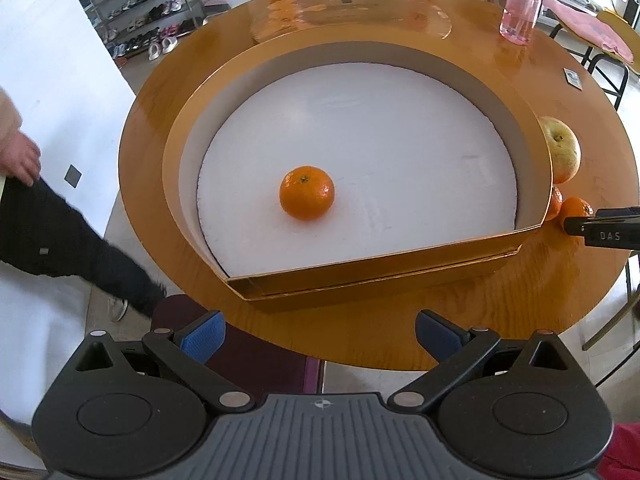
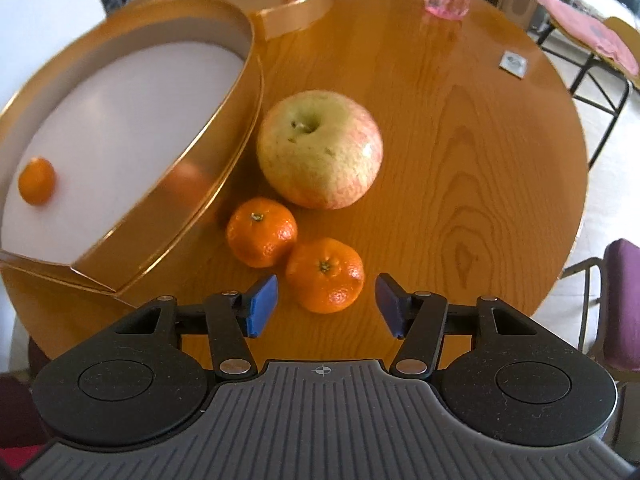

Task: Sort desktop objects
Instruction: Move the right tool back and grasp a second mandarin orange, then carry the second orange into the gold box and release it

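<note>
Orange mandarin (image 2: 325,276) sits between the spread right gripper (image 2: 326,306) pads, seemingly untouched, so an off-centre pinch could roll it into its neighbour (image 2: 262,232); left gripper (image 1: 318,336) hangs spread, empty.

Lighting: bright daylight, both views. Glare on table (image 1: 520,64) top, strongest far side nr pink bottle (image 1: 520,8). Soft shadow under mandarin (image 1: 307,192) in box (image 1: 360,268). Left view sharp centre; passer-by's leg (image 1: 72,248) blurred. Right view softer overall; box wall (image 2: 180,184) smeared. Heavy fisheye bend, dark corners.
</note>
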Demonstrator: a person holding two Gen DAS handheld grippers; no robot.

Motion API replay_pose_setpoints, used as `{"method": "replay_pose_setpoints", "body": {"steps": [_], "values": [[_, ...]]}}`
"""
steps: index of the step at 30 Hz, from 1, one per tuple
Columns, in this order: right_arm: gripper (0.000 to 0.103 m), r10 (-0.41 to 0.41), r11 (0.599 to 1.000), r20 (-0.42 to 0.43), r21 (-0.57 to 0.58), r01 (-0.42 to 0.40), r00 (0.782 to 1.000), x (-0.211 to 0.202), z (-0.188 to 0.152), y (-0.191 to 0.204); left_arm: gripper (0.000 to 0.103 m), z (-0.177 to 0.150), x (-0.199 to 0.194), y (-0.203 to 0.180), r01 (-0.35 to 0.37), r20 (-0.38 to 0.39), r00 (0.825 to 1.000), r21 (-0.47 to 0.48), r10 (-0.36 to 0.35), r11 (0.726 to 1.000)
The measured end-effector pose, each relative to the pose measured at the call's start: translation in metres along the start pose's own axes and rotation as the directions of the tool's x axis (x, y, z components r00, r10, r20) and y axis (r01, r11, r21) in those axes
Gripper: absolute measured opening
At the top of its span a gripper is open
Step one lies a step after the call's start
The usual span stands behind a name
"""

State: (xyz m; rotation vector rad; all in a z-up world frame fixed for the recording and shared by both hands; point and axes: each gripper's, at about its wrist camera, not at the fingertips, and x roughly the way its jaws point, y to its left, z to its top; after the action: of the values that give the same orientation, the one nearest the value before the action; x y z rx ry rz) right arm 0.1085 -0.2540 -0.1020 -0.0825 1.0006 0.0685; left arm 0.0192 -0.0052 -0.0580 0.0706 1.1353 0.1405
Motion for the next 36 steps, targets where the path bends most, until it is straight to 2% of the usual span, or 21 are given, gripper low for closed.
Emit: {"method": "replay_pose_setpoints", "body": {"steps": [6, 10, 12, 16, 20, 22, 24, 27, 30, 33, 36], "values": [[0.06, -0.009, 0.999, -0.022, -0.04, 0.008, 1.0, 0.01, 0.006, 0.004, 0.101, 0.0, 0.001, -0.001, 0.003, -0.002, 1.0, 0.0, -0.003, 1.0], [0.049, -0.022, 0.998, -0.043, -0.057, 0.019, 0.999, 0.014, 0.006, 0.007, 0.101, 0.0, 0.002, 0.001, 0.006, -0.004, 1.0, -0.005, -0.006, 1.0], [0.047, -0.03, 0.998, -0.044, -0.056, 0.027, 0.999, 0.014, 0.004, 0.007, 0.101, 0.0, 0.003, 0.002, 0.008, -0.005, 1.0, -0.008, -0.008, 1.0], [0.046, -0.037, 0.999, -0.062, -0.019, 0.036, 0.997, 0.008, -0.003, 0.005, 0.101, -0.002, 0.005, 0.005, 0.016, -0.005, 1.0, -0.019, -0.017, 1.0], [0.046, -0.003, 0.998, -0.09, 0.068, 0.01, 0.996, -0.003, -0.015, -0.001, 0.101, -0.003, 0.008, 0.013, 0.024, -0.006, 1.0, -0.043, -0.025, 0.999], [0.046, -0.001, 0.996, -0.067, 0.093, 0.007, 0.998, -0.018, -0.012, -0.002, 0.101, -0.003, 0.009, 0.017, 0.028, -0.005, 1.0, -0.055, -0.029, 0.998], [0.046, -0.004, 0.995, -0.009, 0.095, 0.005, 1.0, -0.04, -0.003, 0.002, 0.101, -0.003, 0.01, 0.021, 0.033, -0.003, 0.999, -0.064, -0.034, 0.997], [0.046, 0.022, 0.997, 0.099, 0.077, -0.03, 0.995, -0.073, 0.019, 0.016, 0.101, -0.003, 0.01, 0.026, 0.038, 0.002, 0.999, -0.074, -0.037, 0.997], [0.046, 0.079, 0.997, 0.178, 0.007, -0.082, 0.981, -0.095, 0.041, 0.045, 0.101, -0.005, 0.01, 0.034, 0.037, 0.008, 0.999, -0.091, -0.036, 0.995], [0.046, 0.171, 0.983, 0.16, -0.097, -0.157, 0.972, -0.09, 0.054, 0.083, 0.101, -0.008, 0.01, 0.043, 0.03, 0.009, 1.0, -0.117, -0.029, 0.993], [0.046, 0.209, 0.964, 0.077, -0.184, -0.192, 0.975, -0.064, 0.057, 0.125, 0.101, -0.014, 0.01, 0.055, 0.013, 0.002, 1.0, -0.148, -0.013, 0.989]]}}
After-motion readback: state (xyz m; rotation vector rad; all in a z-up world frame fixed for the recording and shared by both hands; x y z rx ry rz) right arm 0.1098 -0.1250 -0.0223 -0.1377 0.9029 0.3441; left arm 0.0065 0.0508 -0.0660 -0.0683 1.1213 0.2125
